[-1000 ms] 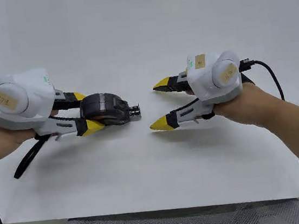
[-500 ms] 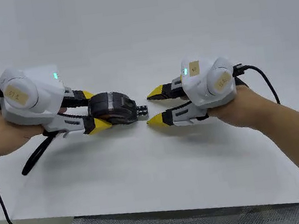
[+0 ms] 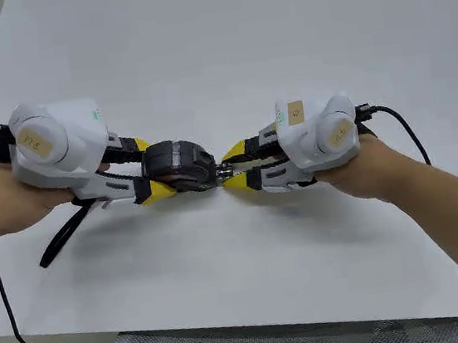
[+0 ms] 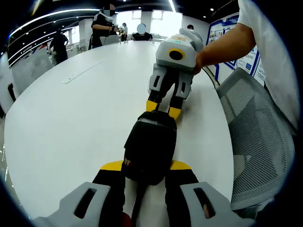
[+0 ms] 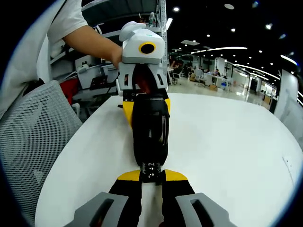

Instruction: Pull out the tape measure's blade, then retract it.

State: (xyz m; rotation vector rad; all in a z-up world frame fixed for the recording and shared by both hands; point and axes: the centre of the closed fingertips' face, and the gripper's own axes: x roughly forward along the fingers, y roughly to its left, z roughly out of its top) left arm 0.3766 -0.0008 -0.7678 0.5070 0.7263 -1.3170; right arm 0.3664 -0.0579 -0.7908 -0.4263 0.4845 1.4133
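Head view: clamping the tape measure (image 3: 180, 164) in the left gripper (image 3: 151, 168). Pinching its end hook (image 3: 223, 171) with the right gripper (image 3: 233, 167), jaws nearly closed

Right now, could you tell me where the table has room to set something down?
Free: the far half of the table beyond both claws, and the near strip by its edge. Crowded: the middle, where the left claw holds the tape measure and the right claw pinches its hook.

no legible text, sticker marks (image 3: 32, 145) unreadable
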